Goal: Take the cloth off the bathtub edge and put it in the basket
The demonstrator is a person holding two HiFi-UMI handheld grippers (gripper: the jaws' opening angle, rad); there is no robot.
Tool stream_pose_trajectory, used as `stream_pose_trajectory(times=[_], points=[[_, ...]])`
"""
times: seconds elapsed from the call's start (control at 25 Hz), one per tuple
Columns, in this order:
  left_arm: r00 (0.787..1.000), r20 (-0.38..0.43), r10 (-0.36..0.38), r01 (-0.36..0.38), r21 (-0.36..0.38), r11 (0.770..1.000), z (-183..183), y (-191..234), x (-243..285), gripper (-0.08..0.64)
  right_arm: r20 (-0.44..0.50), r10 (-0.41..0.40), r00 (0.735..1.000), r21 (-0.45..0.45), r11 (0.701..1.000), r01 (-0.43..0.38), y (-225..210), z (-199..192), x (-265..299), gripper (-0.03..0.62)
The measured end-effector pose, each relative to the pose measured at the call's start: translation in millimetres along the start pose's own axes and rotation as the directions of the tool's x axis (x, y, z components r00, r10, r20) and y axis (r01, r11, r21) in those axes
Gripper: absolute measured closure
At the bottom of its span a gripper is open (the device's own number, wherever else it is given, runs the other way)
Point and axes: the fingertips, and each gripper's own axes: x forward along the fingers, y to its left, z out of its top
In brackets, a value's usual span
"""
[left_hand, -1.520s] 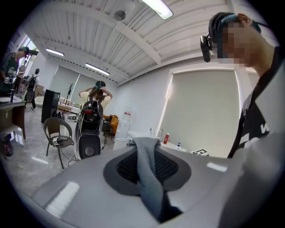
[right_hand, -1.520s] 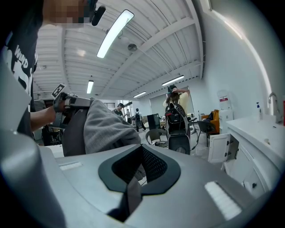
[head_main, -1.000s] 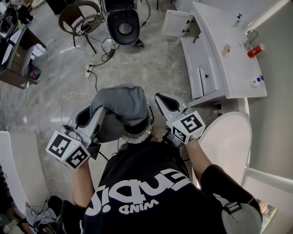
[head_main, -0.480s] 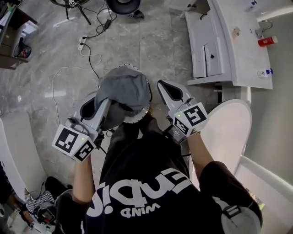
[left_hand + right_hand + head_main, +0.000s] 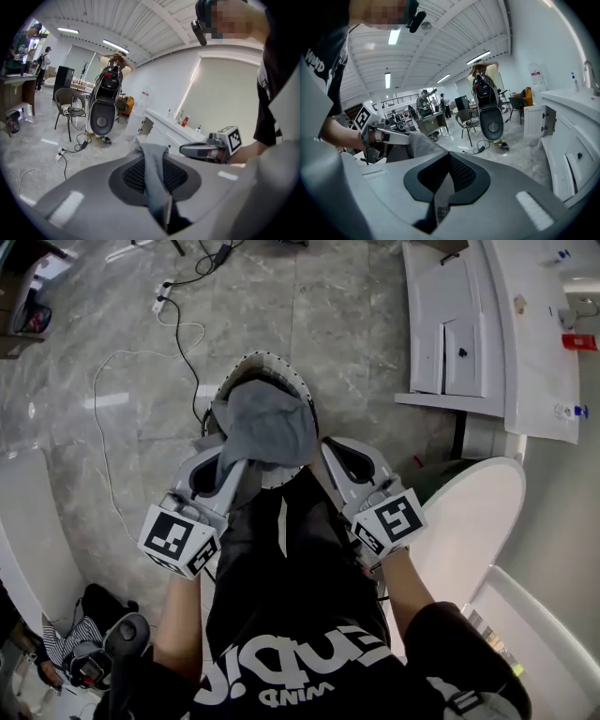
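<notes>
Cloth (image 5: pixel 267 427), grey, hangs pinched between the left gripper's (image 5: pixel 225 463) jaws, over the mouth of the round perforated basket (image 5: pixel 253 360). The right gripper (image 5: pixel 337 451) is just beside it, jaws pressed together, empty. 1 white cable (image 5: pixel 112 371) trails left; a white cabinet (image 5: pixel 450 334) stands right.

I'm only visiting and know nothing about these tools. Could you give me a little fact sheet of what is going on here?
Who: a person with a hand-held gripper in each hand
Left gripper: closed on a grey cloth
Right gripper: closed, nothing in it, held beside the cloth
Cloth: bunched up, hanging over the basket
Basket: round, on the grey tiled floor, in front of the person
Cloth in basket: not let go yet; I cannot tell whether it touches the inside
</notes>
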Motion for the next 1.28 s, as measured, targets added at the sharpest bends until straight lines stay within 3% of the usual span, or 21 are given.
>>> stream_pose_trajectory(times=[0.36,0.56,1.28], points=[[0.996,-0.079,0.044,-0.051,-0.092,0.994,-108,43,56,0.509,-0.062,-0.045,0.997,0.059,0.997,0.049,-12,-77,23,0.583],[0.992,-0.111,0.066,-0.076,-0.091,0.993,-149,56,77,0.509,-0.081,-0.099,0.992,0.111,0.988,0.107,-27,-111,19,0.583],[0.967,-0.177,0.185,-0.199,-0.063,0.978,-197,83,99,0.506,-0.127,-0.091,0.988,0.185,0.976,0.114,-35,-154,24,0.583]])
